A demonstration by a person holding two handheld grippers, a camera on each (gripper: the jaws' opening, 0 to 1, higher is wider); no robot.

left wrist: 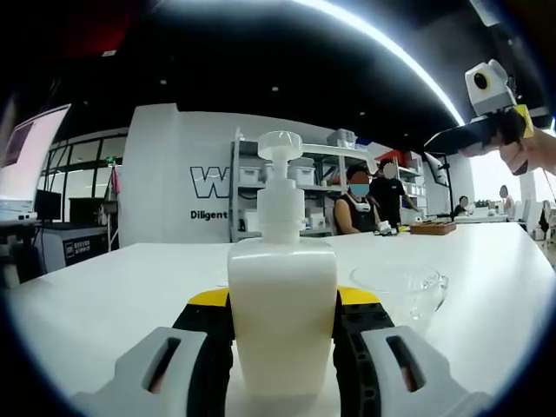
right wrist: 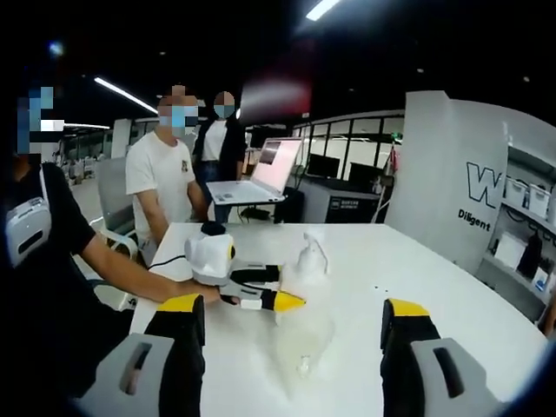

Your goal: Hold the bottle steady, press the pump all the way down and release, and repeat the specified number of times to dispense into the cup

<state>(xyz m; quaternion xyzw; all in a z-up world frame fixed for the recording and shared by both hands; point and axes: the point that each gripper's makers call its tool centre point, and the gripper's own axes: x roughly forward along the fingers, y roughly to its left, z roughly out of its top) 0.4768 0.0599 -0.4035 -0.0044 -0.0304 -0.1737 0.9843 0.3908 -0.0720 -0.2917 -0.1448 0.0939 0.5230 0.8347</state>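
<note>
**Pump bottle clamped by the left gripper, right gripper held clear**

Writing is scarce: a white partition wall point(left wrist: 174, 174) carries a large dark "W" with "Diligent" beneath it, cut off by a shelving rack point(left wrist: 295, 187); in the right gripper view the same wall point(right wrist: 452, 174) reads "W" and "Diligent". No label can be read on the bottle itself.

In the left gripper view, the white pump bottle point(left wrist: 282, 300) stands upright on the white table point(left wrist: 104, 295), long axis vertical, pump head at the top with its nozzle toward the view's right. The left gripper point(left wrist: 282, 347) pinches the bottle's body, a yellow-tipped jaw pressed on each flank. A clear glass cup point(left wrist: 408, 287) stands just beside the bottle, on the nozzle side.

In the right gripper view, the right gripper point(right wrist: 295, 347) hangs above the table with its jaws spread wide, nothing between them. The bottle point(right wrist: 304, 304) appears below, blurred, with the left gripper point(right wrist: 282, 301) reaching in from the view's left, a person's hand point(right wrist: 195, 291) behind it.

Bare tabletop lies open around the bottle and cup; a wooden tray point(left wrist: 433, 228) sits well apart near the far edge. People stand beyond the table, near a laptop point(right wrist: 261, 178).
</note>
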